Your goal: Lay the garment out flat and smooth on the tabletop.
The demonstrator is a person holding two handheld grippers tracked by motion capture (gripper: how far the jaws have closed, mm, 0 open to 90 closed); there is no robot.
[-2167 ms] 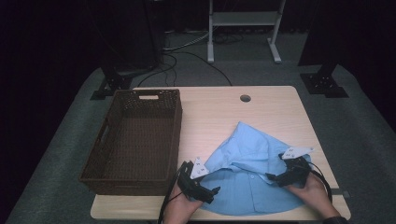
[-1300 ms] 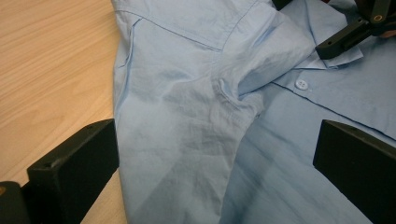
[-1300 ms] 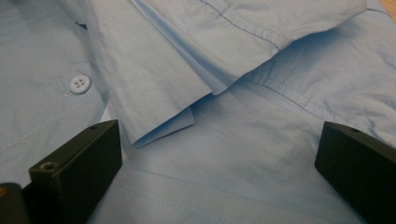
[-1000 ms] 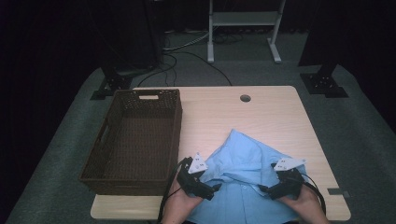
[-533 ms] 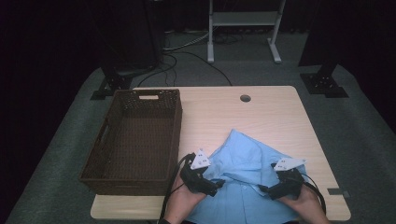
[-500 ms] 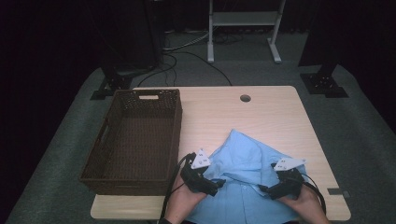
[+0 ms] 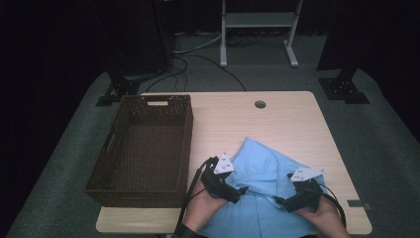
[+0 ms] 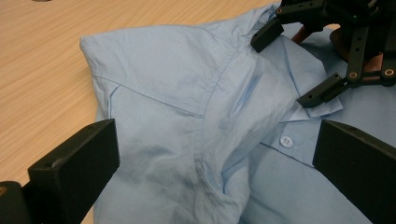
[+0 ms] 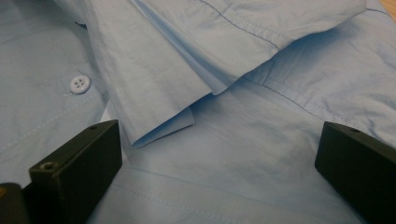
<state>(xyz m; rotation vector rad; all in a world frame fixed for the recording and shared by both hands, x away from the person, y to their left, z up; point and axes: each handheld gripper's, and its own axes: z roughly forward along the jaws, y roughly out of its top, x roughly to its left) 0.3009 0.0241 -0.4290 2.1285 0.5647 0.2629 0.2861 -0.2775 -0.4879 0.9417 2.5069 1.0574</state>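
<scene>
A light blue shirt [image 7: 267, 163] lies crumpled at the front right of the wooden table [image 7: 277, 119]. My left gripper [image 7: 238, 191] rests over the shirt's left side, held by a hand. In the left gripper view its jaws stand wide apart over the shirt [image 8: 177, 93], near a white button [image 8: 285, 140]; the left gripper [image 8: 215, 177] is open. My right gripper [image 7: 278, 201] hovers over the shirt's right front. From the left gripper view, the right gripper [image 8: 292, 65] is open astride the collar. In the right gripper view, the right gripper [image 9: 219, 172] is open above a folded shirt [image 9: 261, 130] edge.
A dark brown wicker basket [image 7: 185, 134] stands on the table's left half, close to my left gripper. A small round hole [image 7: 260, 104] sits near the table's far edge. Bare wood lies beyond the shirt. Dark stands and cables are on the floor behind.
The shirt's far edge has drawn in toward the front. My right gripper has come nearer the front edge and a little left. My left gripper has shifted slightly right.
</scene>
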